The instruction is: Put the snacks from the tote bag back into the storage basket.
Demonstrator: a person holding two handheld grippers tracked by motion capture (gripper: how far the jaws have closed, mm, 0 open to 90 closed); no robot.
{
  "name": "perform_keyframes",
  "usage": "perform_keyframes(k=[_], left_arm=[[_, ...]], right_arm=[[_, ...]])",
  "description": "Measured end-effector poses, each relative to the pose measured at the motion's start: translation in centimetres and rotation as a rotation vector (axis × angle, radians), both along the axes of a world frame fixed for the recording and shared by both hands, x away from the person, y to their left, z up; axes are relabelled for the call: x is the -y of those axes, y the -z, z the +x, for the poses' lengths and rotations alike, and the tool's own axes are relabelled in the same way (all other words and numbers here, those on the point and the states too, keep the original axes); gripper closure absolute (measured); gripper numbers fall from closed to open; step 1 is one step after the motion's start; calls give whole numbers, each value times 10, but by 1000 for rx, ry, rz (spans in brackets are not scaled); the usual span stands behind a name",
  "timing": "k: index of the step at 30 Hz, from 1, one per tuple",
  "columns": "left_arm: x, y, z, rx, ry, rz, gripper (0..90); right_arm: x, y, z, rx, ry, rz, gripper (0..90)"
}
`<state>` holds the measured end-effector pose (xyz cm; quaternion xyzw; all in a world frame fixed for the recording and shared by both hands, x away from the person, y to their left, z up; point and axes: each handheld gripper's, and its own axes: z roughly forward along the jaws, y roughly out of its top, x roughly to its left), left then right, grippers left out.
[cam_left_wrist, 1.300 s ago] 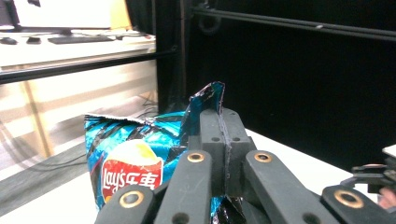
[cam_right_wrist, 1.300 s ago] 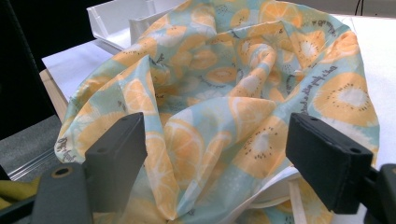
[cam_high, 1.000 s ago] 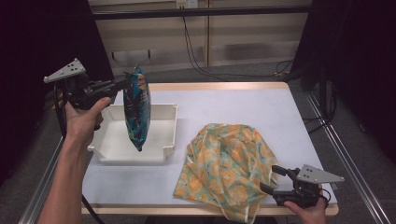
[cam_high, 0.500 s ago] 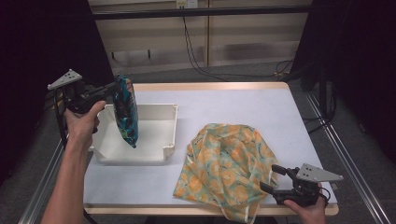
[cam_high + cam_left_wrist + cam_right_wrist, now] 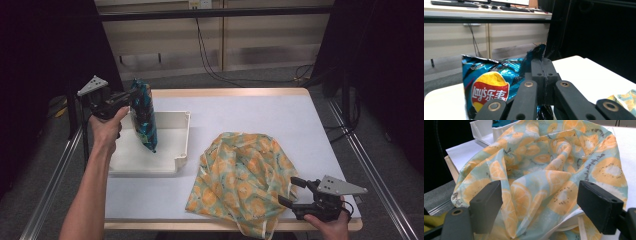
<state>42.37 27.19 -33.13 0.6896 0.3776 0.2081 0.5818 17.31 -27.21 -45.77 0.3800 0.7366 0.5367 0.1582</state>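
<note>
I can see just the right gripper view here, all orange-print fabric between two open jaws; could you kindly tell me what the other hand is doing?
Observer: The left gripper is shut on the top edge of a blue chip bag.
Operator: Thank you. Where does that bag hang?
Observer: Over the white tray at the table's left, its lower end down inside.
Operator: And is my fabric bag lying near that tray?
Observer: The fabric bag lies on the table just right of it.

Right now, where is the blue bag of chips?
In the high view the chip bag hangs at the table's left side, pinched at its top by the left gripper, with its bottom down inside the white tray.
</note>
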Motion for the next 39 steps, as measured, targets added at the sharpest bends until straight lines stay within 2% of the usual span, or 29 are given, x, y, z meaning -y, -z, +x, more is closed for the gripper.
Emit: perform_keyframes(k=[7, 11, 15, 20, 25, 28, 29, 32, 36, 37, 39], left_arm=[[19, 8, 6, -13, 27, -8, 900], [29, 11, 12, -21, 46, 16, 900], [36, 15, 19, -28, 66, 4, 900], [49, 20, 26, -42, 82, 21, 900], [62, 21, 26, -40, 107, 37, 900], [68, 25, 30, -48, 114, 25, 900], [71, 26, 31, -52, 107, 33, 900], [78, 31, 32, -48, 132, 46, 899], [85, 35, 35, -53, 145, 27, 896], [87, 36, 36, -60, 146, 40, 896], [90, 36, 39, -61, 146, 35, 893]], right_arm=[[0, 0, 0, 0, 0, -4, 200], [-1, 0, 0, -2, -2, -4, 201], [1, 0, 0, 1, 0, -4, 201], [1, 0, 0, 2, 2, -3, 201], [0, 0, 0, -1, 0, -5, 201], [1, 0, 0, -3, -3, -3, 201], [1, 0, 0, -1, -3, -3, 201], [1, 0, -1, 2, -1, -1, 201], [1, 0, -1, 5, 3, -1, 201], [1, -1, -1, 5, 3, -3, 201], [1, 0, -1, 5, 2, -1, 201]])
